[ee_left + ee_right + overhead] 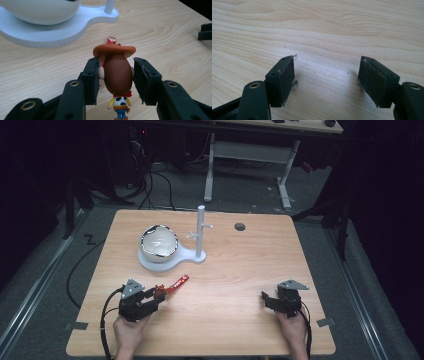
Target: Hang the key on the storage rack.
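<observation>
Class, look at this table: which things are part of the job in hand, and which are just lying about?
In the job:
- cowboy figure, clamped at the head by the left gripper
- red strip, attached to the figure

Lying about:
- bowl on the white stand
- white post
- right gripper, open over bare table

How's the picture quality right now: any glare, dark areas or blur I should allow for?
High view: table evenly lit, surroundings near black, the bowl rim glints, the red item at the left gripper is small and soft. Left gripper view: the cowboy figure is sharp, the white stand slightly soft. Right gripper view: sharp wood grain, soft shadows under the open right gripper.
</observation>
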`<state>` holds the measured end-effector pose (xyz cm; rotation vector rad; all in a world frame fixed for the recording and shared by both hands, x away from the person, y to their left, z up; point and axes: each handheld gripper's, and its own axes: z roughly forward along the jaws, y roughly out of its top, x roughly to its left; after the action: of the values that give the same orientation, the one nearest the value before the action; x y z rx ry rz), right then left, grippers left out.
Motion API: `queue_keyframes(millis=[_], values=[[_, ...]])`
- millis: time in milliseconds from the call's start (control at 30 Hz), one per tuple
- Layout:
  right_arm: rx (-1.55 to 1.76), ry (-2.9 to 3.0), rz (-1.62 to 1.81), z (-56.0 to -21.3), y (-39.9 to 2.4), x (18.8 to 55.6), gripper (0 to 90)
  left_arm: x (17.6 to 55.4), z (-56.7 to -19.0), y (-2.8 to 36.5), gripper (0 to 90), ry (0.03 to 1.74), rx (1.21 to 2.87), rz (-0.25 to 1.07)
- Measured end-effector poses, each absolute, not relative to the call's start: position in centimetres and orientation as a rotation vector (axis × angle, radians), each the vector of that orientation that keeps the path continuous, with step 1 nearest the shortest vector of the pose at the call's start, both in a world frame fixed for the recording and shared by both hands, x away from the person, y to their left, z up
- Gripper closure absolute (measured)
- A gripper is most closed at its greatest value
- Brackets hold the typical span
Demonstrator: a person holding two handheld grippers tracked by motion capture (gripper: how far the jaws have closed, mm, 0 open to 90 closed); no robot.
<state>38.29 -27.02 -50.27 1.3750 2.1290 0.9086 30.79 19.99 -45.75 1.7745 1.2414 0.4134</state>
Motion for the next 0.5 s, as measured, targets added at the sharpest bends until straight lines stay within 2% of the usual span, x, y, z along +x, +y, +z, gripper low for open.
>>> queue_keyframes(millis=[500], values=[[1.375,2.13,0.908,-50.3,-27.0,38.3,29.7,31.4,-42.5,20.1,57.1,1.166,1.749,0.43]])
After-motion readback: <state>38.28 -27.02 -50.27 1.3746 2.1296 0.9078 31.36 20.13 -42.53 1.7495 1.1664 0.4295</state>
